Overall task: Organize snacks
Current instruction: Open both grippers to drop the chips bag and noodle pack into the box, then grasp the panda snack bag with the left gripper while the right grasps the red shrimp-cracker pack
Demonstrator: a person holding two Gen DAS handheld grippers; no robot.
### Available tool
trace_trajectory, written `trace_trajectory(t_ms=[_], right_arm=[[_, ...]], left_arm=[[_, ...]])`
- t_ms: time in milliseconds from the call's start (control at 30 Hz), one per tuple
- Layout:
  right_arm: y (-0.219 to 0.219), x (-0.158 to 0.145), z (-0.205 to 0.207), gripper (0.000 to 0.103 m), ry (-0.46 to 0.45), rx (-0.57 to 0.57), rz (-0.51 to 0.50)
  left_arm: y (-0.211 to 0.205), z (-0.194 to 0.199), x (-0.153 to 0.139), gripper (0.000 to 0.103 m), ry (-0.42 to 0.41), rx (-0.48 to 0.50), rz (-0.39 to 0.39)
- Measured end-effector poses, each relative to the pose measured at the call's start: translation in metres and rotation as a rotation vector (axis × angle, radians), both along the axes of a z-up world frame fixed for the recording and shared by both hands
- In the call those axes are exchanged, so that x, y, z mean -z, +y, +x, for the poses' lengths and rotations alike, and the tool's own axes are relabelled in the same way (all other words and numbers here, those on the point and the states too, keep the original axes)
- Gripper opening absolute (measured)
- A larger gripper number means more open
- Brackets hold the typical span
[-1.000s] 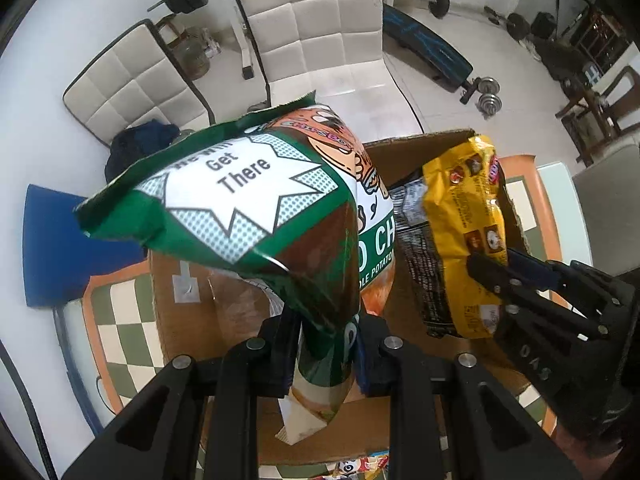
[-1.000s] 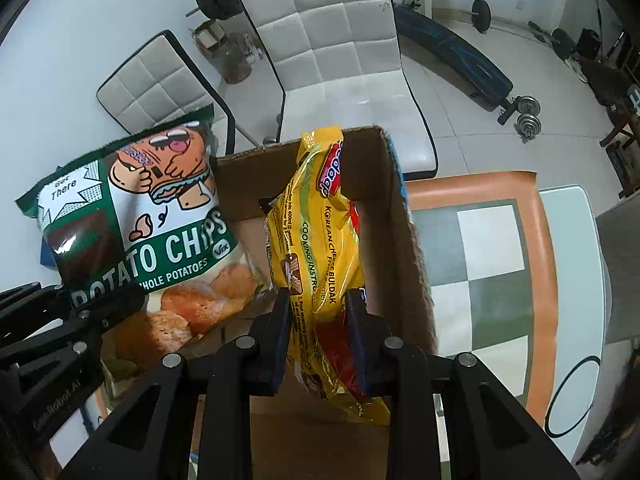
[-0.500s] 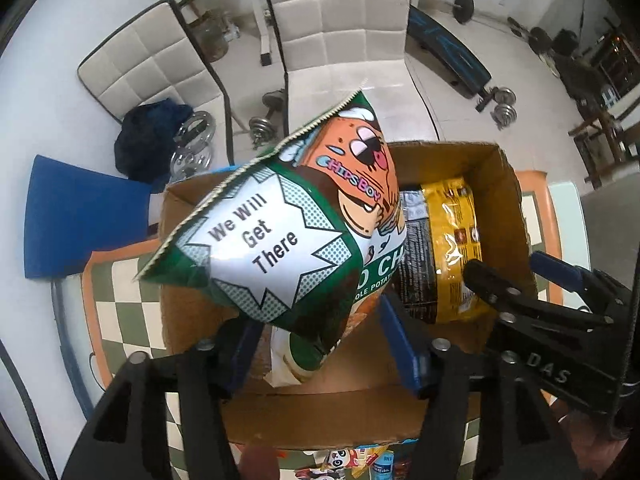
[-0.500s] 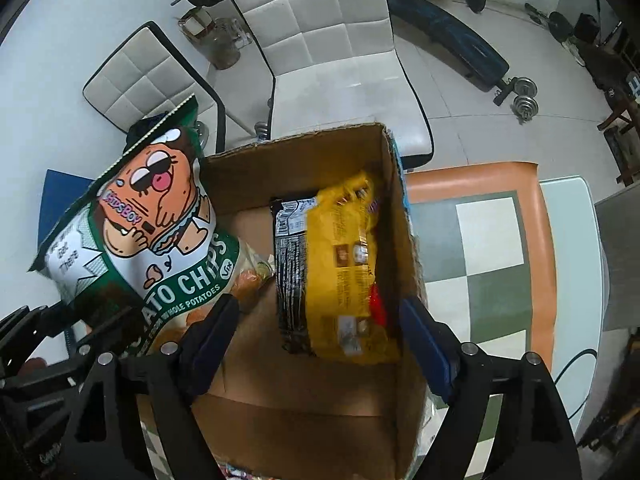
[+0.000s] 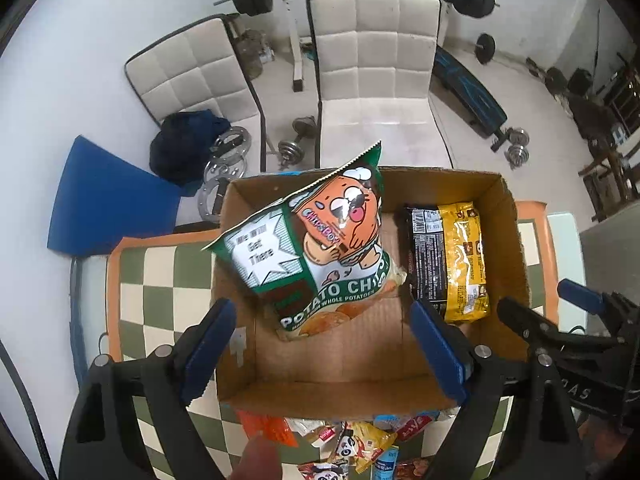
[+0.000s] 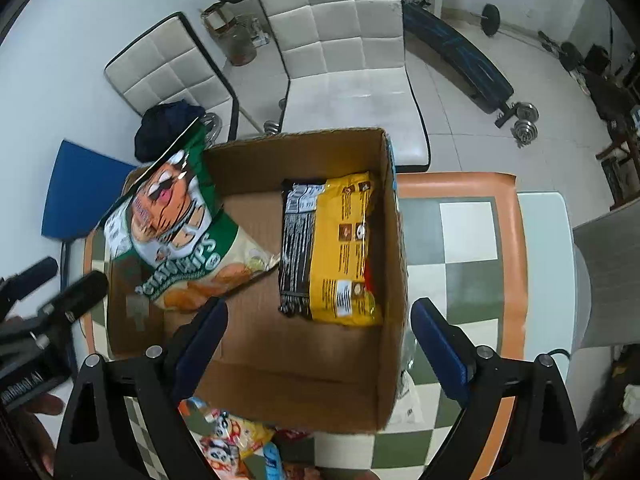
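Note:
A cardboard box (image 5: 514,240) stands open on the checkered table; it also shows in the right wrist view (image 6: 396,240). A green potato chips bag (image 5: 336,256) leans in its left half, also in the right wrist view (image 6: 180,232). A yellow and black noodle pack (image 5: 452,264) lies flat in its right half, also in the right wrist view (image 6: 328,248). My left gripper (image 5: 324,354) is open and empty above the box's near side. My right gripper (image 6: 320,344) is open and empty above the box's near right part.
Several small snack packets (image 5: 352,444) lie on the table in front of the box, also in the right wrist view (image 6: 236,440). The green-checkered table (image 6: 468,248) extends right. White chairs (image 5: 376,80), weights and a blue mat (image 5: 108,204) stand beyond.
Both grippers opened and let go: the chips bag and the noodle pack dropped into the box. Both grippers then pulled back and up from the box.

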State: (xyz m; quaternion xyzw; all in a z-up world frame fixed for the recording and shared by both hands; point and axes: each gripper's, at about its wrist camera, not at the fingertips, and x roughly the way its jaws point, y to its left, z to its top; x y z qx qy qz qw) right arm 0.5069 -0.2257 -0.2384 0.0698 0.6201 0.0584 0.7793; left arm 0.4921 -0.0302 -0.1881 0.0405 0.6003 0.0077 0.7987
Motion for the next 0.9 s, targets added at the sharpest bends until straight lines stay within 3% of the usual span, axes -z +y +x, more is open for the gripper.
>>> trace_trajectory(t_ms=[333,600,767,900], right_arm=[[0.002,-0.026,-0.047,0.097,-0.041,-0.036,0.011],[0.000,-0.046,-0.104,0.097,-0.087,-0.019,0.035],[0.000,-0.041,-0.156,0.097,-0.079,0.017,0.033],[0.004,-0.007,-0.209,0.097,0.011,0.052,0.053]], left_arm=[[0.009,-0.045,-0.030,0.089,-0.091,-0.077,-0.021],[0.011,-0.092,-0.047,0.089,-0.170,-0.071,-0.059],[0.025,-0.138,-0.037,0.089,-0.146,-0.071,-0.111],[0.041,-0.182,-0.004,0.089,-0.065,-0.084,-0.130]])
